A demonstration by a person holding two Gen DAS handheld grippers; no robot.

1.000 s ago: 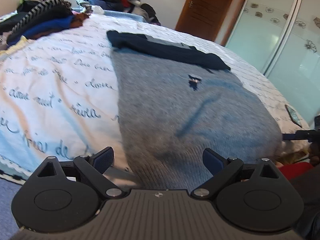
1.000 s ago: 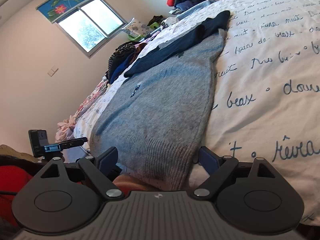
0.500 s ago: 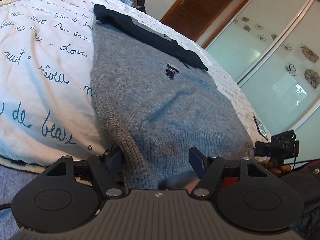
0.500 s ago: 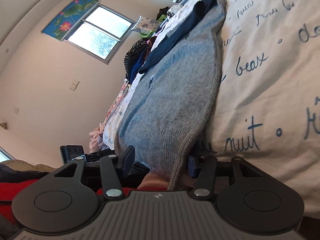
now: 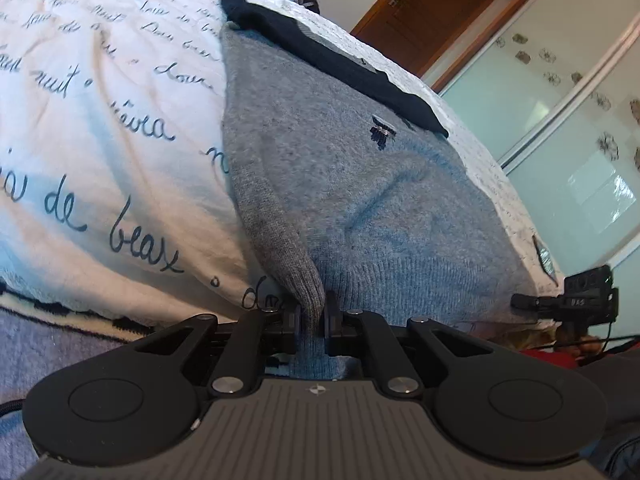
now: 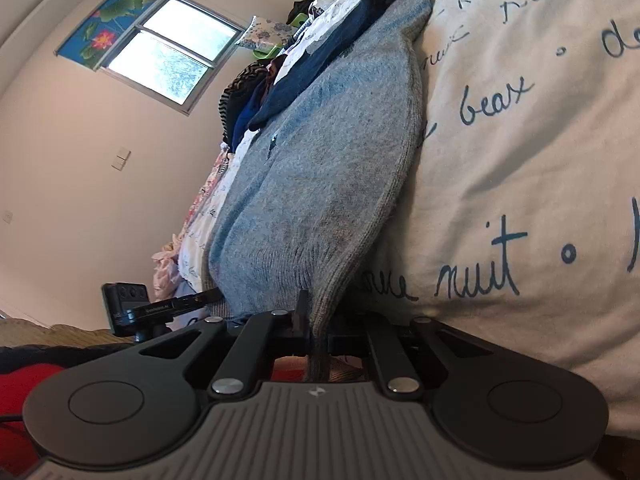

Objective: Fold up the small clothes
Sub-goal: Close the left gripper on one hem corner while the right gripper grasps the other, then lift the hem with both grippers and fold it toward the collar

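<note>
A grey knit sweater (image 5: 360, 184) with a dark navy collar part (image 5: 332, 60) lies flat on the bed; it also shows in the right wrist view (image 6: 328, 160). My left gripper (image 5: 312, 316) is shut on one corner of its ribbed hem at the bed's near edge. My right gripper (image 6: 316, 320) is shut on the other hem corner. The pinched cloth bunches into a ridge between the fingers in both views.
The white bedspread (image 5: 100, 120) with blue script covers the bed. Piles of clothes (image 6: 256, 92) lie at the far end. A wooden door (image 5: 432, 8) and frosted wardrobe doors (image 5: 568, 120) stand to the right. The other gripper's camera (image 5: 580, 300) shows at the hem's far corner.
Both grippers moved in to the sweater's hem and closed on its corners; one second ago both were open and short of the cloth.
</note>
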